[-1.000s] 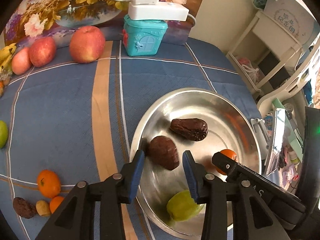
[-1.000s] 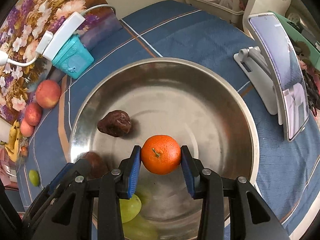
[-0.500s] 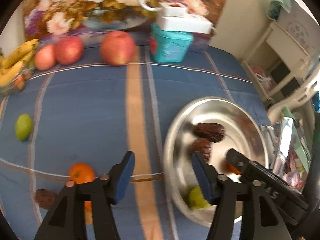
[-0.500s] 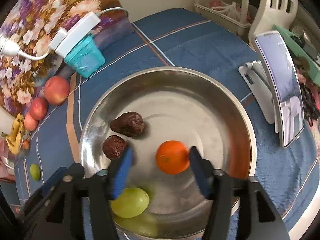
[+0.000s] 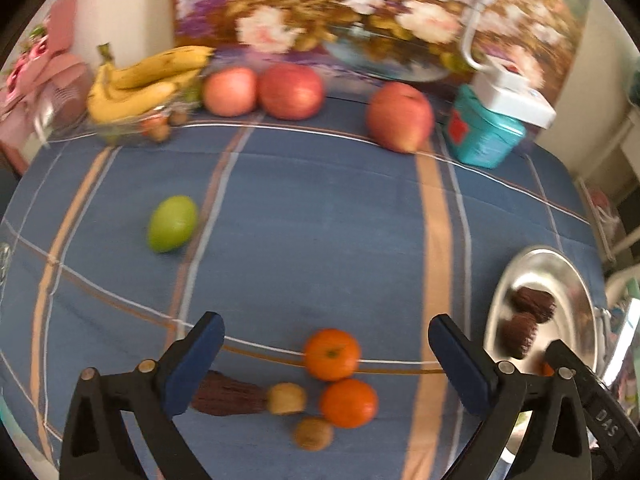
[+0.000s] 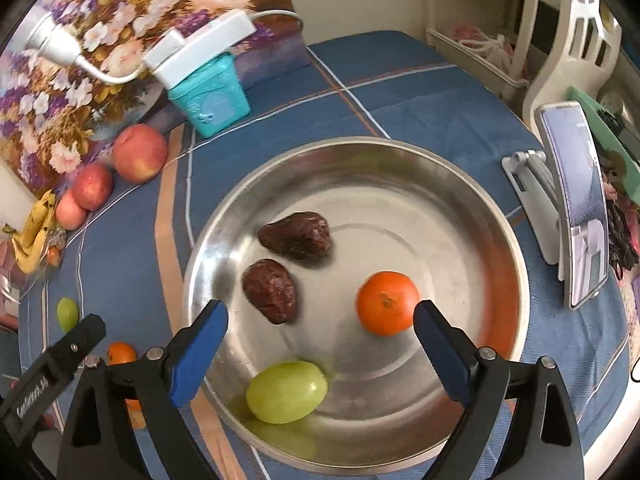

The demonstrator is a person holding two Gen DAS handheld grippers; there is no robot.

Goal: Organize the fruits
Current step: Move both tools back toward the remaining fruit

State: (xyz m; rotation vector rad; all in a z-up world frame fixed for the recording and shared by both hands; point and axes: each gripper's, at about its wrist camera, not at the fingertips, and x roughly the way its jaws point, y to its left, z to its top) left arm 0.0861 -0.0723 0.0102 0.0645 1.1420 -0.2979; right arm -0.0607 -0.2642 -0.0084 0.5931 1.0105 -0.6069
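The bowl (image 6: 400, 152) already holds four fruits. Both claws, left (image 5: 326, 364) and right (image 6: 320, 350), gape wide and empty. Two oranges (image 5: 331, 354) and some small, blurred pieces, perhaps nuts, wait on the tabletop (image 5: 320, 220) between the left claw's fingers, a green fruit (image 5: 173, 223) at ten o'clock.

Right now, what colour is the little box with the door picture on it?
The little box is teal, a blue-green. The right wrist view shows it best.

I read only "DAS" on the right gripper's arm (image 5: 604, 416); the white lettering on the left gripper's arm (image 6: 34, 394) is too blurred.
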